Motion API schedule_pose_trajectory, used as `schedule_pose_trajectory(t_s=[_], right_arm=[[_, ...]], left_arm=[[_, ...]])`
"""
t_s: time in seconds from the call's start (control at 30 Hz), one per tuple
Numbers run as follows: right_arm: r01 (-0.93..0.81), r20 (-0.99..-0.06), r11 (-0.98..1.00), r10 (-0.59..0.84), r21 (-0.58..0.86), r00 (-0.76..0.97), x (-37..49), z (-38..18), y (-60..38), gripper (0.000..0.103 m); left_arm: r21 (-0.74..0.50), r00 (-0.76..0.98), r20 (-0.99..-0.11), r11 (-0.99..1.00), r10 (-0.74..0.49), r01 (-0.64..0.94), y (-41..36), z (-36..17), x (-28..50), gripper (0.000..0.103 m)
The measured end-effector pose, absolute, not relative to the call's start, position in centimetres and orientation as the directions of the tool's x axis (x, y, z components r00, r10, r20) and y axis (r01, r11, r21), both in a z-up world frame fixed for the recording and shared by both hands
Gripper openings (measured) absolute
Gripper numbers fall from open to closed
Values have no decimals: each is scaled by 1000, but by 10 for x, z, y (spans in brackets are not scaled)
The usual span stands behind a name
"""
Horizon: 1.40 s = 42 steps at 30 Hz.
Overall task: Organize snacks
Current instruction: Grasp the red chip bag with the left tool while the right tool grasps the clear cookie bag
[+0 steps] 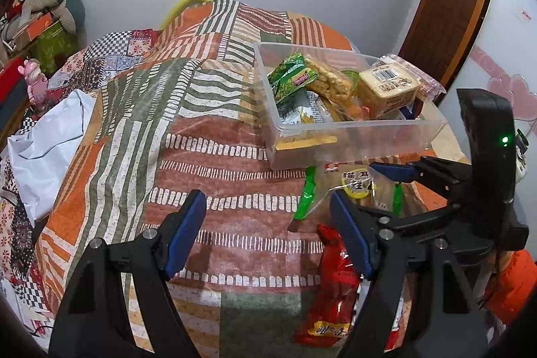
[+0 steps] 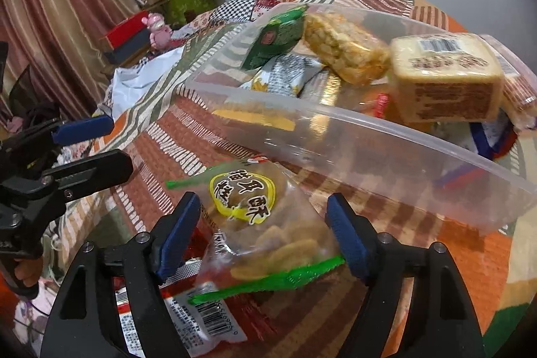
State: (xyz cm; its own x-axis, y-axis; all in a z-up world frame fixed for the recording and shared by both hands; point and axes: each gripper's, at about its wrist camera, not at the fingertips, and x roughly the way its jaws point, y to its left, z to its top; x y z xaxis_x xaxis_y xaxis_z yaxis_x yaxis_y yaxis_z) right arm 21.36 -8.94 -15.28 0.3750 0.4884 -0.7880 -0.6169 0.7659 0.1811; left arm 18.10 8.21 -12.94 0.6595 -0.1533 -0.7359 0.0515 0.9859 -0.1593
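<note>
The clear snack bag with green sealed edges (image 2: 268,237) and a yellow label lay between the jaws of the right gripper (image 2: 263,239). The jaws stood open on both sides of it; the pads were close to the bag, but whether they touched it I cannot tell. Under the bag, toward the left jaw, a red packet with a barcode (image 2: 188,311) stuck out. Just beyond the jaw tips stood the clear plastic container (image 2: 369,136), and in it were a green packet (image 2: 278,36), a golden puffed-rice bar (image 2: 345,52) and a wrapped square cake (image 2: 443,76).

The left gripper (image 1: 268,235) was also open and held nothing; only the striped patchwork bedspread (image 1: 235,163) showed between its jaws. The snack bag (image 1: 352,187) lay just past its right jaw, and the red packet (image 1: 332,287) lay beside the same jaw. The right gripper (image 1: 362,182) showed there around the bag.
</note>
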Motion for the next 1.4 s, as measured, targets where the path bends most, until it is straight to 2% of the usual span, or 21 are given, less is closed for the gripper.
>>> schedule_pose_trajectory(t_s=[0.1,0.17,0.27,0.37,0.5,0.63,0.8,1.1,1.2,1.23,1.37,1.4], right_arm=[[-619,-786,759,503,203,359,216,-154,-91,72],[-622,-783,750,520,226,343,216,-153,-94,61],[-622,-776,745,533,243,336,213,-149,-99,50],[-623,-773,752,521,215,361,206,-145,-104,46],[-611,-766,769,503,186,400,197,-138,-119,44],[-575,-749,794,500,196,434,190,-130,-146,44],[-533,-727,821,492,205,479,181,-119,-177,44],[-492,-703,840,492,229,513,172,-113,-208,44],[-488,-701,841,493,234,515,171,-114,-210,44],[-487,-699,841,494,235,517,170,-113,-212,44],[-482,-689,845,493,233,531,167,-111,-215,44],[-481,-686,845,494,233,535,167,-109,-216,44]], left_arm=[[-150,658,-738,987,-146,50,81,-129,181,76],[-154,654,-742,987,-148,49,80,-130,181,76],[-159,647,-747,986,-154,51,78,-129,179,76],[-156,642,-750,986,-160,64,73,-128,176,76],[-159,628,-757,983,-181,92,62,-125,170,76],[-185,586,-778,974,-226,130,47,-129,165,81],[-221,490,-826,960,-278,172,25,-146,161,83],[-176,406,-879,961,-251,212,-4,-177,147,84],[-165,443,-864,965,-241,205,-5,-180,145,84],[-164,452,-859,965,-242,205,-5,-180,145,84],[-161,487,-841,968,-237,193,-2,-177,145,68],[-166,492,-836,967,-241,192,-1,-175,146,67]])
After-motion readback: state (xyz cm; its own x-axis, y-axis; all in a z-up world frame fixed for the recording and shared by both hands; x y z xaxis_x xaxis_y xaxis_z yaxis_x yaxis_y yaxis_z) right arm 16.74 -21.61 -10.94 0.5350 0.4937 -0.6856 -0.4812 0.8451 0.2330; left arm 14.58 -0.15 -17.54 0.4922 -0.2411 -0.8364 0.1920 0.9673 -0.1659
